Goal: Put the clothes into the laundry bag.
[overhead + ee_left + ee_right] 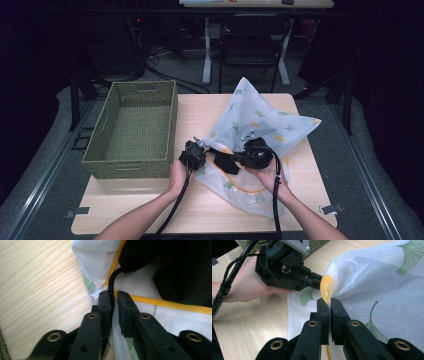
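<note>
**Ana:** Two grips on one mesh laundry bag, which lies on the right half of the table with its far corner lifted. The right gripper has its jaws clamped on the yellow zip edge, bunching the mesh there. The left gripper has its jaws pinched on the same zip line, with a thin black strap of the dark garment caught between them, right beside the white zipper pull.

**Ben:** So how should the opening be handled?

**Ana:** I'd judge the aim is to spread the mouth so the garment sits fully inside. Keep the right hold firm as the anchor and draw the left one away along the zip, not upward, so the mesh doesn't tear. That strap worries me: better to re-grip on the fabric edge alone, or the strap will drag out with the pull.

**Ben:** And the surroundings?

**Ana:** Pale wood-grain table, smooth, so the bag will slide if tugged one-sided. A green woven basket stands on its left part, near the left gripper. Behind the table, the room is dark: grey floor, a black chair, white desk legs and loose cables.
</note>
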`<move>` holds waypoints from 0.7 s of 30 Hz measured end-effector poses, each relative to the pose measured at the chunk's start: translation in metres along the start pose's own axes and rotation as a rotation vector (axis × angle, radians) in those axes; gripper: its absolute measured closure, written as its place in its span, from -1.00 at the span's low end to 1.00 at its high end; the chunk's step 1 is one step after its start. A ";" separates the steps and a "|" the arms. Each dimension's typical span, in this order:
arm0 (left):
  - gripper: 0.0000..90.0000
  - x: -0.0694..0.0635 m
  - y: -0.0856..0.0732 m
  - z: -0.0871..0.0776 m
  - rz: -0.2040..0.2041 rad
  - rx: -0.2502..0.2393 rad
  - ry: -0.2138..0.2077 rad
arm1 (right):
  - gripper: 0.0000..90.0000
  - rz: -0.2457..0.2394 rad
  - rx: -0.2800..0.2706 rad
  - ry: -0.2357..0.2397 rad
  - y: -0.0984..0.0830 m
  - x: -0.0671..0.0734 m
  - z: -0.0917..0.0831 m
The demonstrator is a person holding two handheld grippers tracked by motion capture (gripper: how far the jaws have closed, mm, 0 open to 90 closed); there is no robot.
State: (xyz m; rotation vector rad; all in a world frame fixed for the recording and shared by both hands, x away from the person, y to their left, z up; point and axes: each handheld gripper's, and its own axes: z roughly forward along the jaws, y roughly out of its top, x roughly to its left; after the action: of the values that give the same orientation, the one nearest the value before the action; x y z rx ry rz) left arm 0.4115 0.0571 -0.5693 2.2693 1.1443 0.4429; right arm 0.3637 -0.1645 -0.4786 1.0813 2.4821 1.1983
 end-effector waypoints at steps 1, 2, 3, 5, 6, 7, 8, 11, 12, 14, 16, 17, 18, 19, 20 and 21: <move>0.89 0.001 0.001 -0.001 -0.002 0.001 -0.007 | 0.93 0.000 0.002 0.000 0.000 0.000 0.000; 0.91 0.003 0.003 -0.005 -0.004 -0.016 -0.021 | 0.93 0.002 0.001 0.001 0.000 0.000 0.000; 0.91 0.002 0.005 -0.009 -0.002 -0.029 -0.032 | 0.93 0.003 -0.001 0.000 0.000 0.000 0.000; 0.92 0.002 0.008 -0.015 -0.001 -0.047 -0.053 | 0.93 0.003 -0.003 -0.003 0.000 0.000 -0.001; 0.92 0.001 0.010 -0.018 0.000 -0.052 -0.064 | 0.93 0.003 -0.003 -0.004 0.000 0.000 -0.001; 0.92 0.000 0.013 -0.022 0.011 -0.053 -0.078 | 0.93 0.001 -0.007 -0.005 0.000 0.000 -0.001; 0.92 -0.001 0.016 -0.024 0.018 -0.049 -0.093 | 0.93 0.001 -0.007 -0.006 0.001 0.001 -0.001; 0.89 -0.002 0.018 -0.023 0.068 0.002 -0.075 | 0.93 -0.003 0.001 -0.001 0.000 0.001 0.000; 0.87 -0.002 0.017 -0.020 0.069 0.033 -0.074 | 0.93 -0.002 0.003 -0.001 0.000 0.000 0.000; 0.70 -0.001 0.016 -0.017 0.069 0.055 -0.064 | 0.93 -0.004 0.004 -0.002 0.000 0.000 0.000; 0.59 0.001 0.015 -0.013 0.066 0.070 -0.064 | 0.93 -0.001 0.007 -0.003 0.000 0.000 0.001; 0.54 0.003 0.015 -0.014 0.042 0.050 -0.045 | 0.93 -0.002 0.008 -0.004 0.000 0.001 0.001; 0.52 0.004 0.016 -0.014 0.029 0.032 -0.035 | 0.93 -0.002 0.006 -0.004 0.000 0.001 0.001; 0.45 0.004 0.016 -0.014 0.029 0.032 -0.035 | 0.93 -0.002 0.006 -0.004 0.000 0.001 0.001; 0.40 0.004 0.017 -0.014 0.022 0.024 -0.031 | 0.93 -0.005 0.005 -0.006 0.001 0.001 0.001; 0.40 0.005 0.019 -0.010 0.019 0.031 -0.033 | 0.93 -0.001 0.006 -0.006 0.000 0.001 0.001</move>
State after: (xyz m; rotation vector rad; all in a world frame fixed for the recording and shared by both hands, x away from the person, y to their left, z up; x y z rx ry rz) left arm 0.4205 0.0554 -0.5495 2.3074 1.1212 0.3958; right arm 0.3638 -0.1630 -0.4789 1.0835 2.4830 1.1862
